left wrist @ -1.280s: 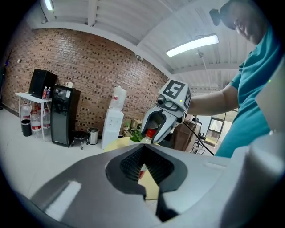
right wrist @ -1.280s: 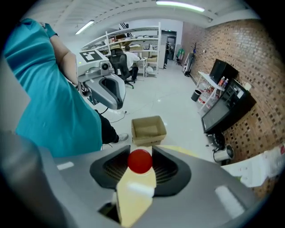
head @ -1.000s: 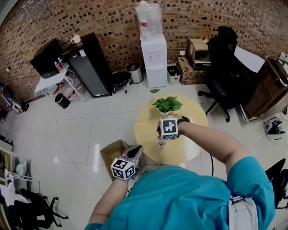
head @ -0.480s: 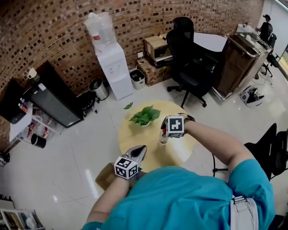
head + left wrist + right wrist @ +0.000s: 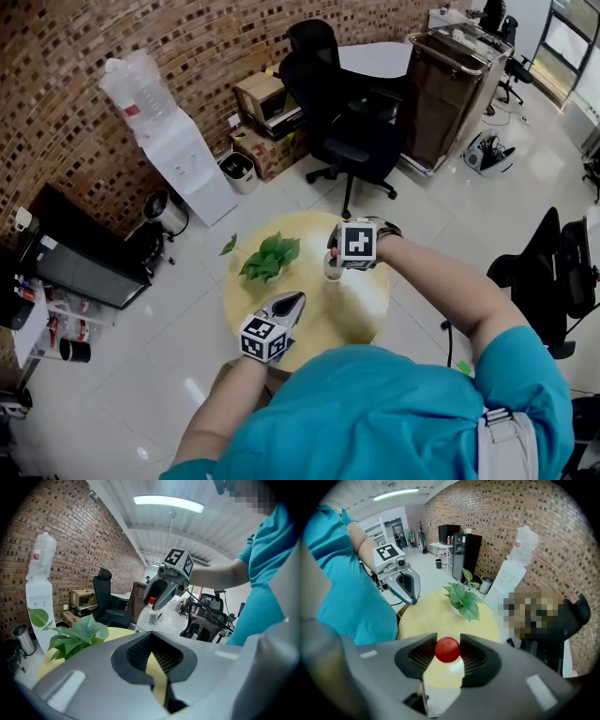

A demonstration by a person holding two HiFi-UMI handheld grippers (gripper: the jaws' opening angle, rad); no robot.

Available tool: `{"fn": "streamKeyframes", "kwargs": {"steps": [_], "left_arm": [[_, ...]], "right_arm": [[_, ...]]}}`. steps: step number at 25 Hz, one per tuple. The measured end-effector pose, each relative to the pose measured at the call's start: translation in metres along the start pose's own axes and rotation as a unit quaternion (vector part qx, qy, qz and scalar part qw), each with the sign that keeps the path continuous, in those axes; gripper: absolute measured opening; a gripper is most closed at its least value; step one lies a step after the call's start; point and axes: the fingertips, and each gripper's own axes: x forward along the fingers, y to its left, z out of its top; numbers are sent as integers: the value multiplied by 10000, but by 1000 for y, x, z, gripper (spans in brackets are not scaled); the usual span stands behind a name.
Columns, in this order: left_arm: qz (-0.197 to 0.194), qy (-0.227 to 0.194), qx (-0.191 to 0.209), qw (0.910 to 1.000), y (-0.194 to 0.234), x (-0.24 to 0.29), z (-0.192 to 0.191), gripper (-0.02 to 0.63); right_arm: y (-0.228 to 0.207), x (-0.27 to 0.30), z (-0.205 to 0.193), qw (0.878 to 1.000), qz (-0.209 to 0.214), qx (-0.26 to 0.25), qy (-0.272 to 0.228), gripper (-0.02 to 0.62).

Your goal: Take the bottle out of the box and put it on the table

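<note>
My right gripper (image 5: 337, 258) is shut on a clear plastic bottle (image 5: 331, 274) with a red cap. It holds the bottle upright over the far part of the round yellow table (image 5: 361, 314). In the right gripper view the red cap (image 5: 447, 649) sits between the two pads, with the table (image 5: 426, 616) below. The left gripper view shows the bottle (image 5: 152, 617) hanging in the right gripper (image 5: 157, 606). My left gripper (image 5: 286, 305) hovers over the table's near left edge, jaws together with nothing in them. The box is hidden under my left arm.
A small potted plant (image 5: 262, 258) stands on the table's far left. Around the table are a black office chair (image 5: 347, 141), a water dispenser (image 5: 178, 150), a brown cabinet (image 5: 445, 84) and another chair (image 5: 553, 281) at the right.
The view has swung round the room. My left gripper has moved from over the box on the floor to above the table's edge. The right gripper still holds the bottle over the table.
</note>
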Motion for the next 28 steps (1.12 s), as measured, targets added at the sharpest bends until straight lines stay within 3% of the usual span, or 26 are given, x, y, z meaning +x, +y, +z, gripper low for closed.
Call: {"fn": "streamKeyframes", "kwargs": {"steps": [10,14,22,28], "left_arm": [[571,98,-152,9982,-9,91,-9,-3],[724,92,-280,9969,-6,112,-26,-2],[758,28,-443,9961,12,133,-44,-3],[486,-70,-498,9976,12,132,-37,-2]], "right_arm": [[-47,23,-69,9984,-210,-522,76,150],[-44,68,-91,9985,288,-471,-67,150],[-54,84,-83,9969,388,-447,-519,155],[-59,84,-82,9964,223,-203,-794,189]]}}
